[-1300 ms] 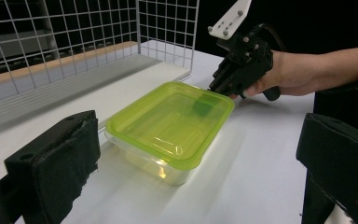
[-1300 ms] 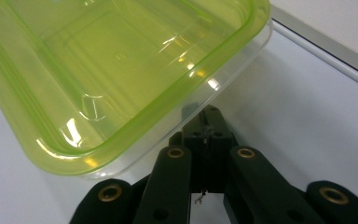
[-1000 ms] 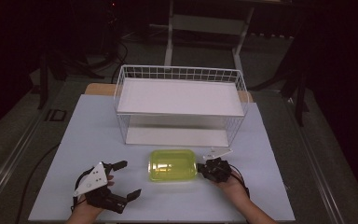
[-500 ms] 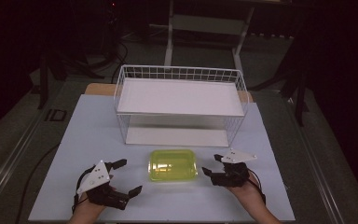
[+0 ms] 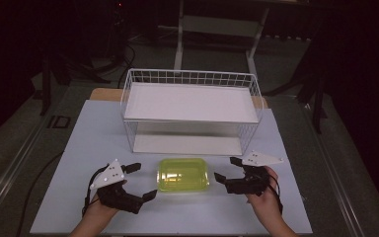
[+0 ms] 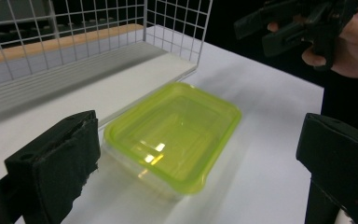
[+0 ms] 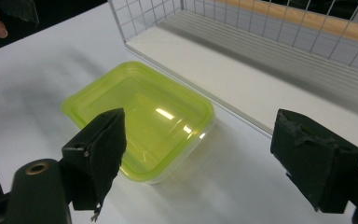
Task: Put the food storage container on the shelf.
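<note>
Between the two grippers, flat on the white table (image 5: 79, 148), lies the green-lidded box (image 5: 183, 174). The right gripper (image 5: 228, 170) hangs just off the box's right end; its jaws have just been opening and now stand wide, with nothing between them and no pad on the box. The left gripper (image 5: 140, 181) sits just off the box's left end, jaws also spread wide and empty, pointing toward the box.

In the right gripper view the box lies ahead and to the left of the jaws, and the left gripper view has it straight ahead between its own pads, with the other hand (image 6: 354, 44) and its gripper farther off beyond it.

Beyond the box, on the far side from both grippers, stands the wire shelf (image 5: 190, 79): a white grid frame with a flat white upper board and a lower board (image 5: 187, 144) resting on the table. Its front lower edge runs close to the box's far side, leaving a narrow strip of table between.

The box is a shallow rounded rectangle, with a translucent yellow-green lid, glossy with highlights, over a clear base. The jaw pads are black, matte and rough-edged.

Bare table lies open on the near side of the box and outward of each gripper up to the table's edges.
</note>
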The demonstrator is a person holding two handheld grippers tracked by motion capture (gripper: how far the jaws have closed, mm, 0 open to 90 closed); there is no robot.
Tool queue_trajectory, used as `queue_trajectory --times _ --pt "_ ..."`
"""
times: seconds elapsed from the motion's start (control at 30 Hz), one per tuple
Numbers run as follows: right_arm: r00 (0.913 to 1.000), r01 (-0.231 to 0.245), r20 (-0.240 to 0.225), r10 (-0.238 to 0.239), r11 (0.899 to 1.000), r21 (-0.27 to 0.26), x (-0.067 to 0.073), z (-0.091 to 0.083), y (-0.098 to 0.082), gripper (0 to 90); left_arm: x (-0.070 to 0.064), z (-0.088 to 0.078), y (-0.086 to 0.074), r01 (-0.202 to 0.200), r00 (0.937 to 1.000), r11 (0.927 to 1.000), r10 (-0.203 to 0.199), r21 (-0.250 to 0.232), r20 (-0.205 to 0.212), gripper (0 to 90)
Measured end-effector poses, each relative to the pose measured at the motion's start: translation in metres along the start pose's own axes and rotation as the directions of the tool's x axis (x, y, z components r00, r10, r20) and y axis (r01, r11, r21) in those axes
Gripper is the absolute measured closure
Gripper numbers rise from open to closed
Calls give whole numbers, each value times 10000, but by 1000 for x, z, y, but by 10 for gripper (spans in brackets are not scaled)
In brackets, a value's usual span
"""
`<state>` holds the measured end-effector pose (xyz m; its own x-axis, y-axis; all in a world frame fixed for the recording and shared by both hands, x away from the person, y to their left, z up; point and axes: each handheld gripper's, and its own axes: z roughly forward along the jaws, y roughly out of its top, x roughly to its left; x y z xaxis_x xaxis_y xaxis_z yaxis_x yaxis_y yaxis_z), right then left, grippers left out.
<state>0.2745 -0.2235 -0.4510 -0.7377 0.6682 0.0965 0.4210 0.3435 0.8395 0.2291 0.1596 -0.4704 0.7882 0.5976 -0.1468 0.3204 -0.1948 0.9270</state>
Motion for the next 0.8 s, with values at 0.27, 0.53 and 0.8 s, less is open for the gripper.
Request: queue_trajectory --times 0.27,0.53,0.8 --pt "9969 -601 -494 620 9974 385 -3 20 12 182 11 21 19 1300 9915 9912 -1299 261 -27 4" --pt "9748 -2126 -408 2192 9689 1264 -9 51 9 127 19 44 12 2634 9647 9539 -2601 1440 -415 4" --pt "9380 -3252 -568 3419 9249 1972 -14 67 -1 207 32 55 -5 4234 9055 8897 -4099 1709 -1095 83"
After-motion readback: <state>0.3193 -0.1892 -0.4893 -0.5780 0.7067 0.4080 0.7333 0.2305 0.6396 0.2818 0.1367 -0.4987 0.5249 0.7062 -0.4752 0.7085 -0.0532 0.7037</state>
